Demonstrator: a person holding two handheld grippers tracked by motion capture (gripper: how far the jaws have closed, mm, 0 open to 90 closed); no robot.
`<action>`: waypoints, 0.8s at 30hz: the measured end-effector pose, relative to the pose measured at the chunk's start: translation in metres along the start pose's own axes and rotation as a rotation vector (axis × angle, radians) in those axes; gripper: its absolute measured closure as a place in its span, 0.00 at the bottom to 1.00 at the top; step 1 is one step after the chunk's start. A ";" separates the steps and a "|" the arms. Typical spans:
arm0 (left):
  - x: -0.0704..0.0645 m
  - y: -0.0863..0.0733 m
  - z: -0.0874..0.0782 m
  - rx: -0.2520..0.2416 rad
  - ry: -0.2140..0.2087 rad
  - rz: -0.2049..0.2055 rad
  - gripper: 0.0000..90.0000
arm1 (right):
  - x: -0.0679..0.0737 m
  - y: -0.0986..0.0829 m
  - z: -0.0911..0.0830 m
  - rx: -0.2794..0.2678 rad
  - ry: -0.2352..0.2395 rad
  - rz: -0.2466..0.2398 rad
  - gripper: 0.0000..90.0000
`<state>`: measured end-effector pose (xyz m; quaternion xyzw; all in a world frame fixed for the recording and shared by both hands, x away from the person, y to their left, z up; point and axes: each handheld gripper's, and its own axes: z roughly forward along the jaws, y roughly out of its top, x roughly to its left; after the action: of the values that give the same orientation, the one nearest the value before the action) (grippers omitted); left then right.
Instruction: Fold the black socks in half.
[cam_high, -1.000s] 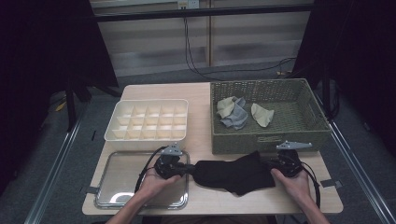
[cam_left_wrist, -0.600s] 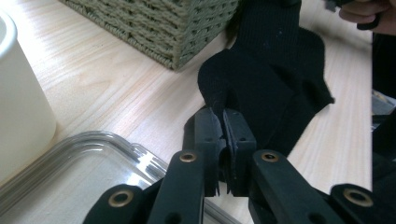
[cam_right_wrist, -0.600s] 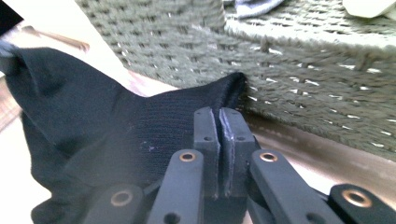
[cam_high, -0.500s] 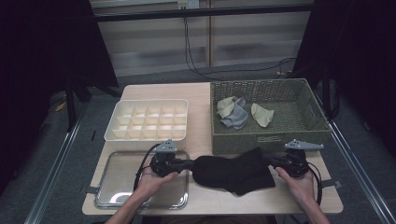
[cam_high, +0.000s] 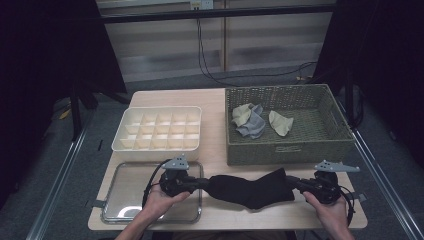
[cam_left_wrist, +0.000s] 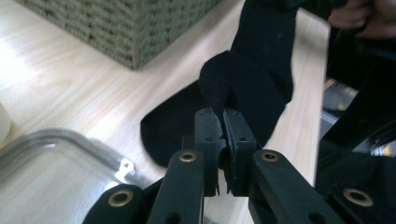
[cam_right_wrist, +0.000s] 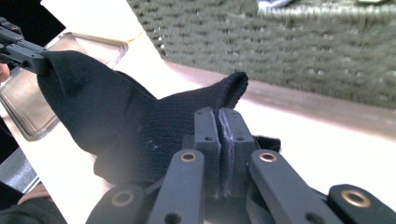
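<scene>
A black sock (cam_high: 250, 187) hangs stretched between the two grippers just above the table's front edge. My left gripper (cam_high: 204, 183) is shut on its left end, seen close in the left gripper view as black cloth (cam_left_wrist: 252, 79) pinched in my left gripper (cam_left_wrist: 223, 122). My right gripper (cam_high: 295, 183) is shut on the sock's right end. In the right gripper view the sock (cam_right_wrist: 116, 121) runs away from my right gripper (cam_right_wrist: 219, 122) toward the other gripper at the upper left.
A woven olive basket (cam_high: 320, 142) at the back right holds two beige socks (cam_high: 280, 122) and a grey one (cam_high: 252, 125). A white compartment tray (cam_high: 160, 131) stands at the back left. A shallow metal tray (cam_high: 125, 192) lies front left, under the left hand.
The two grippers have drawn apart, left to the left and right to the right, and the sock between them has been pulled out longer and flatter.
</scene>
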<state>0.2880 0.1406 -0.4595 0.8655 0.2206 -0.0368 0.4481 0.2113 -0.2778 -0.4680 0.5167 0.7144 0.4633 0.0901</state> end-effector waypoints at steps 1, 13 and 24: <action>0.000 0.000 0.003 -0.001 -0.003 -0.002 0.95 | -0.001 -0.001 0.001 0.008 -0.006 -0.001 0.97; 0.017 0.015 0.026 0.018 0.046 -0.015 0.95 | -0.009 -0.010 0.013 0.099 -0.057 -0.012 0.96; 0.018 0.011 0.024 0.014 0.081 -0.024 0.74 | -0.010 -0.010 0.010 0.077 -0.045 -0.002 0.83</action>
<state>0.3122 0.1227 -0.4705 0.8667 0.2484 -0.0086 0.4324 0.2153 -0.2807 -0.4850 0.5295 0.7299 0.4235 0.0868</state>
